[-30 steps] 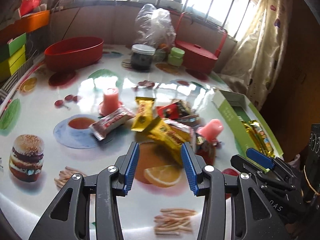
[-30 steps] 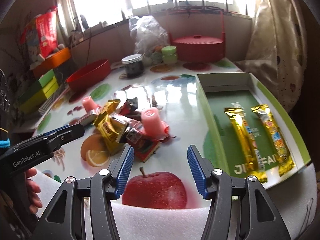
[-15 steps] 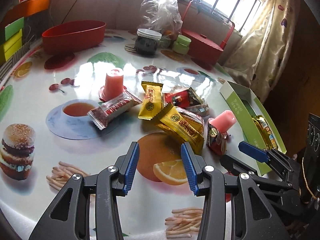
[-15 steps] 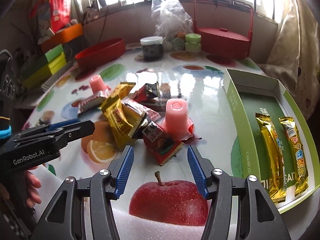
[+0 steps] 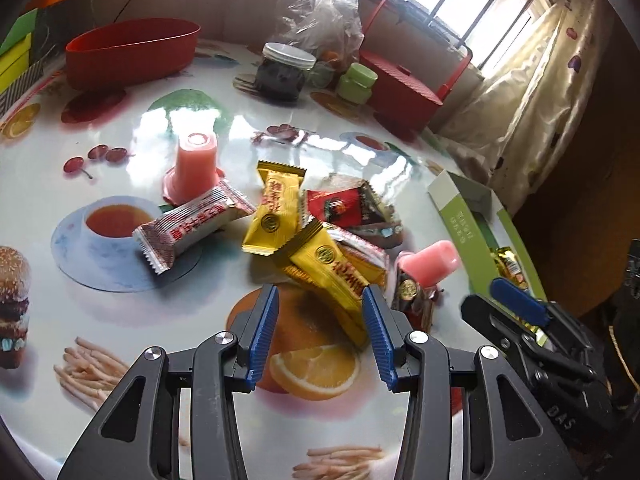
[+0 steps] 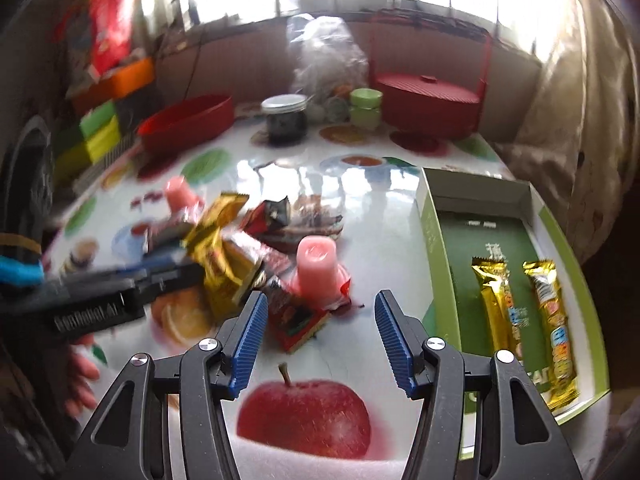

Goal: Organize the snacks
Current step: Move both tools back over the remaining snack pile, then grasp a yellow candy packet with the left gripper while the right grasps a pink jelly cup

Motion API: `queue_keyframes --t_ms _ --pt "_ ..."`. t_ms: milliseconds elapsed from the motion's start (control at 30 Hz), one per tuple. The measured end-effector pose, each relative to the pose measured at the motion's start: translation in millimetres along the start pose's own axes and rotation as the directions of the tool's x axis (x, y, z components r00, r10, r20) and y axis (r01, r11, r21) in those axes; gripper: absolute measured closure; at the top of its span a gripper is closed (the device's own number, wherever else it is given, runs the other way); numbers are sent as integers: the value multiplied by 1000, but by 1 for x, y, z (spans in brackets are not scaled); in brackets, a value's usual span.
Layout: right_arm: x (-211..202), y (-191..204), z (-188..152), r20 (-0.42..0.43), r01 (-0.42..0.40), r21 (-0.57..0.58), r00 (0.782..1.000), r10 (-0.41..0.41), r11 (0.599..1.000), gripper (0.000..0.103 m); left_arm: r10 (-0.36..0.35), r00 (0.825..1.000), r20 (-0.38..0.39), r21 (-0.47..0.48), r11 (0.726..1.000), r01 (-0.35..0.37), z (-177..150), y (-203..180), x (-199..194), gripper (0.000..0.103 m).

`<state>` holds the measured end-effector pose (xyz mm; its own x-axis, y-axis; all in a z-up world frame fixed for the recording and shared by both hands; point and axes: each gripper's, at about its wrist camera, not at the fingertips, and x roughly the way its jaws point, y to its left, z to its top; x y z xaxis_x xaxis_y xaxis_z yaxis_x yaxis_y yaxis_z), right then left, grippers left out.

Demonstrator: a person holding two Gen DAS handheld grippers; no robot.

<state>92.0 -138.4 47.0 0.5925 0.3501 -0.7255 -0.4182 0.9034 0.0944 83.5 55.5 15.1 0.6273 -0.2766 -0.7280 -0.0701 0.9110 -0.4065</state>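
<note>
Both tongs are spread w/ nothing pinched. The left tongs (image 5: 318, 330) sit at the bottom middle of the left cam, and a yellow bar (image 5: 336, 276) from the pile pokes into the gap btw the pads but they aren't squeezing it yet afaict. The right tongs (image 6: 318, 338) hang bottom center of the right cam, w/ a red packet (image 6: 298, 320) lying in the gap, not gripped, and a pink jelly cup (image 6: 318, 270) just behind it. So imo the job's barely started: the snack pile (image 5: 320, 228) is a jumble mid-frame on the table (image 5: 120, 308), w/ another pink cup (image 5: 194, 166) and a red-and-white bar (image 5: 192, 226) off to its left. The green box (image 6: 440, 264) on the right side of the right cam has only two gold bars (image 6: 520, 316) laid side by side, lots of room left. The red tub (image 5: 132, 50) upper left looks empty, can't fully see inside tho.
</note>
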Motion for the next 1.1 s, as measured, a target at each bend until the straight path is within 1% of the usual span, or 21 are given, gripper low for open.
queue_keyframes --t_ms 133,233,300,400,500,700,767,867,967,1100 --pt "11 -3 7 1 -2 38 1000 2 999 47 2 1000 -9 -21 1000 -2 5 -1 5 58" --pt "16 -6 10 7 -9 65 1000 8 998 47 11 1000 1 -22 1000 -10 8 -3 7 58" --pt "22 -9 13 6 -13 84 1000 12 996 47 12 1000 -17 -39 999 -12 9 -3 12 58" --pt "28 -11 15 -3 -4 90 1000 5 996 47 23 1000 -19 -41 999 -24 7 -3 16 58" --pt "32 -12 14 -12 -15 99 1000 16 995 47 30 999 -20 -42 999 -31 8 -5 17 58" --pt "38 -11 15 -17 -30 102 999 32 994 56 45 999 -21 -42 998 -46 10 -9 20 58" --pt "40 -11 14 -21 -37 102 999 39 994 63 54 998 -18 -36 998 -54 11 -10 21 58" --pt "42 -10 14 -26 -40 100 999 43 994 70 64 998 -15 -37 997 -64 11 -11 22 58" --pt "43 -10 13 -24 -51 104 998 54 993 75 74 997 -11 -29 997 -74 11 -14 22 58" --pt "42 -9 13 -16 -45 97 999 47 994 76 82 997 -6 -15 997 -82 10 -15 23 58"
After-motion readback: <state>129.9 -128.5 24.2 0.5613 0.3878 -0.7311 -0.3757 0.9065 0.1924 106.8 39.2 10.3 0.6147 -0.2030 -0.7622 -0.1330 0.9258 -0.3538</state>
